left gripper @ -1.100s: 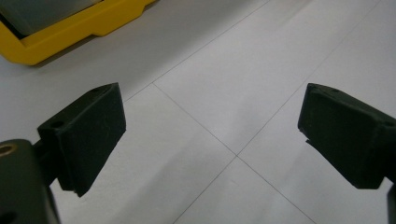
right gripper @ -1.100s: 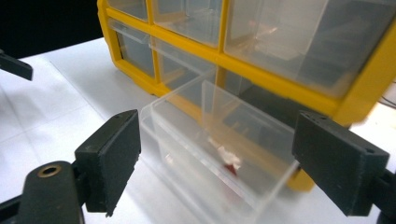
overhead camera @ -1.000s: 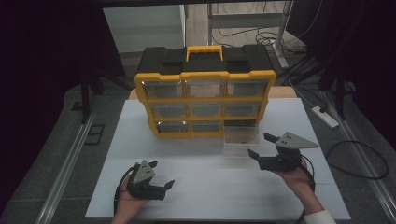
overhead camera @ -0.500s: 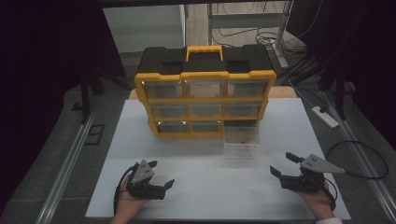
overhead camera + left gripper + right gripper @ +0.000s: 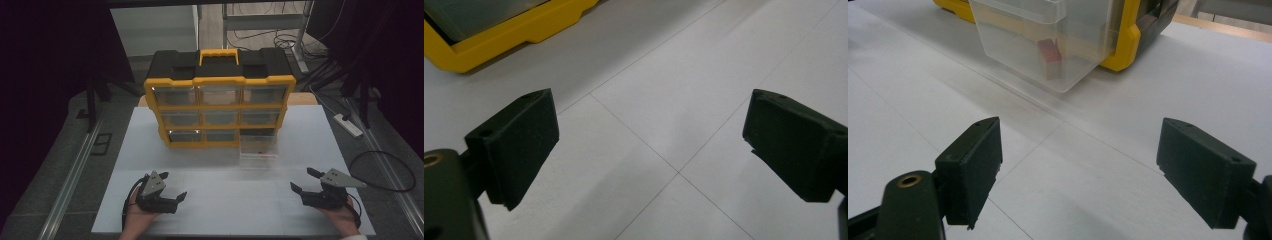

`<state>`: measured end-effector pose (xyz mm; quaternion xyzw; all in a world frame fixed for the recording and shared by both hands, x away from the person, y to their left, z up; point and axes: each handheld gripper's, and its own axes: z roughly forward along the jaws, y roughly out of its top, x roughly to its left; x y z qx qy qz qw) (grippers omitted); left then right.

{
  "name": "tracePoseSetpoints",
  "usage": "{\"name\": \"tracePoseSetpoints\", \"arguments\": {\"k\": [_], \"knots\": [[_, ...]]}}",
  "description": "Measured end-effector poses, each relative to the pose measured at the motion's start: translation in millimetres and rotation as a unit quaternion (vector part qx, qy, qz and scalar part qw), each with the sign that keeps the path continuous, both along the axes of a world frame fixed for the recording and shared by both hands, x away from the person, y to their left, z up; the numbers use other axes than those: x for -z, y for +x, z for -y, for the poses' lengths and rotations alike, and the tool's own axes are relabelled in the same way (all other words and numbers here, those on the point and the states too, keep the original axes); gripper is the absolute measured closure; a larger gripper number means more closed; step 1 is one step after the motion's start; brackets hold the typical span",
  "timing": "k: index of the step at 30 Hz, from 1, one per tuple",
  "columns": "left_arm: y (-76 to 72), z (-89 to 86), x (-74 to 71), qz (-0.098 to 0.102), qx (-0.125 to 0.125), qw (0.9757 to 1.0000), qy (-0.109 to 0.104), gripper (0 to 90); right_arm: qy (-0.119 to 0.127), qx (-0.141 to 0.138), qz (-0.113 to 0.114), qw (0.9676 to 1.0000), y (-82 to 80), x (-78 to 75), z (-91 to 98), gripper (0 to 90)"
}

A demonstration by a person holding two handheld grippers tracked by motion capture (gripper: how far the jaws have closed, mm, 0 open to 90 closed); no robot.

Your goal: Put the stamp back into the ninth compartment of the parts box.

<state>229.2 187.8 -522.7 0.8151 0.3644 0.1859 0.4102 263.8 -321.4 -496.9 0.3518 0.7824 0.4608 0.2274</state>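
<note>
High view, lower left of the frame: left tool [image 5: 176, 190], held in a hand [image 5: 137, 216], jaws spread with nothing between them, resting low over the white worktop [image 5: 225, 200]. Its place is unchanged from a second ago. In the left gripper view the same spread jaws are seen over bare worktop, with a yellow corner of the organiser at upper left.

Centre, upper half of the frame: yellow and black drawer organiser [image 5: 220, 107], upright, nine clear drawers in three rows, handle on top. The slot at lower right is seen empty and dark.

Centre right, just in front of that slot: clear drawer [image 5: 258, 149], pulled out and resting on the worktop, its back close to the organiser base. A small red block [image 5: 1050, 56] is seen inside it in the right gripper view; whether the drawer is fully free of the slot cannot be told.

Lower right of the frame: right tool [image 5: 301, 180], jaws spread and empty. A second ago it was up beside the drawer; it has since been drawn back to the near right edge, well apart from the drawer.

Judgement: the drawer has been released and left out; the extraction step appears finished, with both tools parked and the block likely next to be addressed.
</note>
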Motion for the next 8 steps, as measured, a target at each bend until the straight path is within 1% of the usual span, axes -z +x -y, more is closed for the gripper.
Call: {"name": "tracePoseSetpoints", "arguments": {"k": [8], "knots": [[0.4, -0.5, 0.4, 0.001, -0.001, 1.0000, 0.004, 7.8, -0.005, -0.004, 0.000, 1.0000, 1.2, 0.3, -1.4, 18.9]]}}
